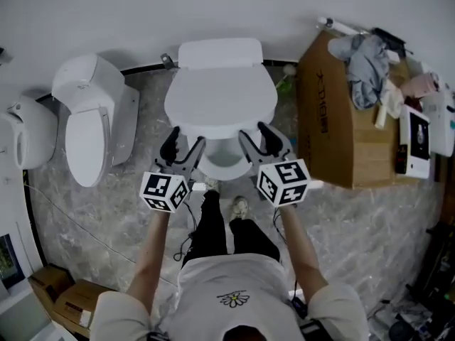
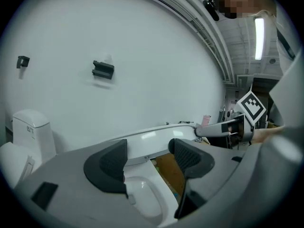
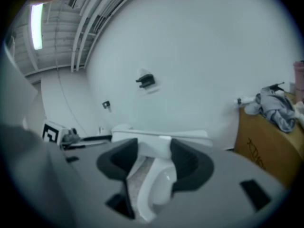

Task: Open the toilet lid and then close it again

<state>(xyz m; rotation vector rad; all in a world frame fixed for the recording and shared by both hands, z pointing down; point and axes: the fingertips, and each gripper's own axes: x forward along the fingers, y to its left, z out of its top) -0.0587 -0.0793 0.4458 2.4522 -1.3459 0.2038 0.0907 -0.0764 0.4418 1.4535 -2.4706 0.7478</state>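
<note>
The marbled floor [image 1: 128, 212] carries one white toilet against the wall. Its single lid [image 1: 220, 98] is partly lifted, with the hinge on the far side and the front rim lying crosswise just ahead of the two claws. The left claw [image 1: 183, 146] and the right claw [image 1: 257, 139] both stand open and equally near, not pinching the rim. A second toilet [image 1: 89, 126] stands to the left.

The toilet lid [image 2: 156, 139] is partly raised. Its white front edge runs across the gap between the wide-apart jaws of the left gripper [image 2: 148, 158], and the dark pads do not press on it. Below the lid lies the bowl [image 2: 142, 198], with a brown cardboard box [image 2: 167, 171] showing under the lid's edge. The right gripper [image 2: 209, 130] reaches the lid's right end. Far left of the lid stands a second toilet [image 2: 26, 137], and above the lid a black bracket [image 2: 103, 70] sits on the wall.
</note>
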